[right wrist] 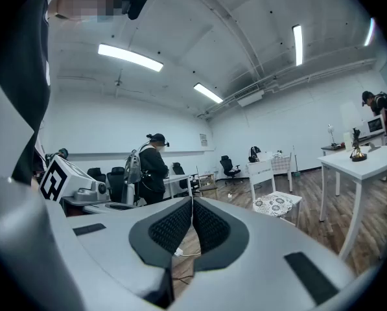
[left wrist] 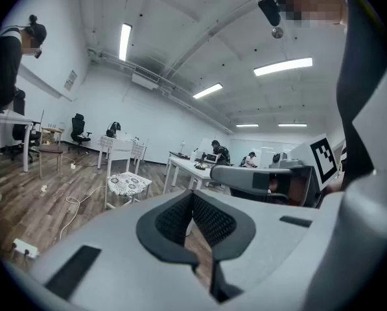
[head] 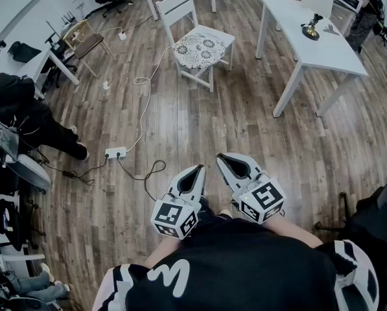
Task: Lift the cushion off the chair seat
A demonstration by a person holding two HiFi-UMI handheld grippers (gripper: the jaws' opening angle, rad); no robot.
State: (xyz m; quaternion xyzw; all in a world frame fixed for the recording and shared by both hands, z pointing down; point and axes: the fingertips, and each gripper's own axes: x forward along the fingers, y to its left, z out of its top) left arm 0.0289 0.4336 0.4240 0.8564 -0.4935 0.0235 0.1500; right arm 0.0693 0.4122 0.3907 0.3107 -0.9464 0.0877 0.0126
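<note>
Wood-floored office: lace cushion [head: 199,49] sits unlifted on white chair [head: 180,5], well ahead of left gripper [head: 198,172] and right gripper [head: 227,160], both closed, empty.

Grey left claw [head: 201,168], right claw [head: 221,156], marker-cubed

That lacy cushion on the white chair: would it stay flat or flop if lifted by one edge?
Probably floppy: the cushion looks thin and lies flat on the chair seat, so a one-edge lift would likely let it sag. It seems light for its size. The openwork lace cover looks more apt to snag than slip.
</note>
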